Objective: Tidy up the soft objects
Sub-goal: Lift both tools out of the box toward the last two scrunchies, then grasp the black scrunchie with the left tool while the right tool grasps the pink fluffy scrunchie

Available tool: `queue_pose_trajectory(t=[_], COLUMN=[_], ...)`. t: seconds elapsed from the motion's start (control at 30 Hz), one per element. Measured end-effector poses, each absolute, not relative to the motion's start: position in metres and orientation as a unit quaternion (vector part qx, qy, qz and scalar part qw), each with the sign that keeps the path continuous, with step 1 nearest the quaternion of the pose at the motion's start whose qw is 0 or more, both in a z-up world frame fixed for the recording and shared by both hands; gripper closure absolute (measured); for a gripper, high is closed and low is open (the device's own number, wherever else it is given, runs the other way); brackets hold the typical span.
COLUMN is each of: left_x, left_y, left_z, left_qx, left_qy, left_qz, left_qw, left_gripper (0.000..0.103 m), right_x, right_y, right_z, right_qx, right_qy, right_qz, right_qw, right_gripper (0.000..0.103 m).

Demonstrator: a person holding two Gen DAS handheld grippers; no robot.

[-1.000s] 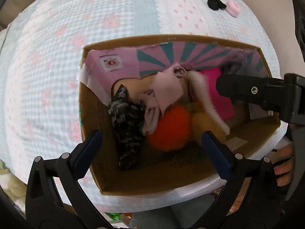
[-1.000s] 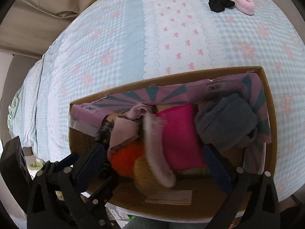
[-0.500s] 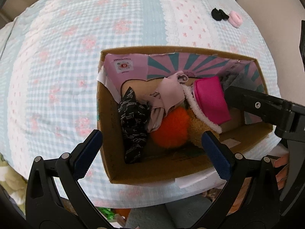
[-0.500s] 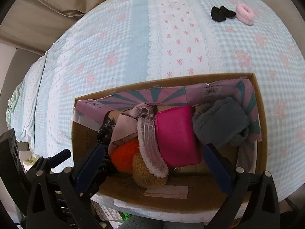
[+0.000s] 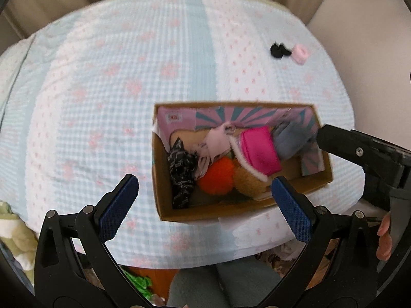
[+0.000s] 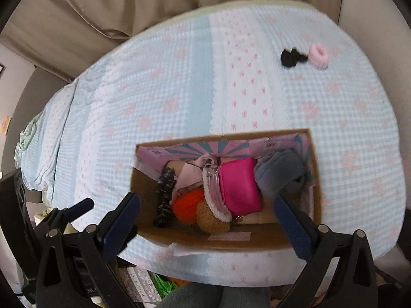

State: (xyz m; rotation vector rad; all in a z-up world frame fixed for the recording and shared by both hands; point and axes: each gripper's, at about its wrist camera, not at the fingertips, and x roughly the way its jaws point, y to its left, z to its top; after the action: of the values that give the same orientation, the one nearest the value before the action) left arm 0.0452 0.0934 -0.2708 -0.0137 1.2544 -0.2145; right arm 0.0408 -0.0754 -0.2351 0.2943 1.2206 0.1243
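Both grippers pull up and back from the cardboard box [image 6: 226, 241], the left gripper [image 5: 203, 205] and right gripper [image 6: 208, 220] each with fingers spread wide and empty. The box looks packed, so that drop seems done. Far across the bed [image 6: 159, 97], well clear of both, wait the black scrunchie [image 6: 291, 57] and pink scrunchie [image 6: 318, 56], touching.

Matt cardboard box [image 6: 317, 179], fuzzy orange pom-pom [image 6: 186, 206], woven gingham bedspread [image 6: 154, 89]
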Motion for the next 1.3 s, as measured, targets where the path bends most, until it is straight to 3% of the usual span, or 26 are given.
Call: queue_pose_trajectory(t=[0.4, 0.6, 0.93, 1.3], left_x=[0.047, 0.067, 0.141, 0.247], left_y=[0.075, 0.047, -0.036, -0.134], left_z=[-0.170, -0.143, -0.145, -0.208], left_qx=[0.032, 0.036, 0.025, 0.031], left_qy=[0.479, 0.446, 0.441, 0.465], left_qz=[-0.095, -0.108, -0.126, -0.148], left_qw=[0.872, 0.888, 0.888, 0.872], left_gripper=[0.000, 0.000, 0.000, 0.000], right_x=[0.007, 0.019, 0.080, 0.182], right_y=[-0.112, -0.152, -0.242, -0.319], right_z=[-0.129, -0.106, -0.107, -0.153], right_qx=[0.079, 0.072, 0.087, 0.097], right_qy=[0.469, 0.446, 0.441, 0.455], right_qz=[-0.006, -0.030, -0.035, -0.022], right_qw=[0.879, 0.892, 0.892, 0.885], right_gripper=[0.000, 0.000, 0.000, 0.000])
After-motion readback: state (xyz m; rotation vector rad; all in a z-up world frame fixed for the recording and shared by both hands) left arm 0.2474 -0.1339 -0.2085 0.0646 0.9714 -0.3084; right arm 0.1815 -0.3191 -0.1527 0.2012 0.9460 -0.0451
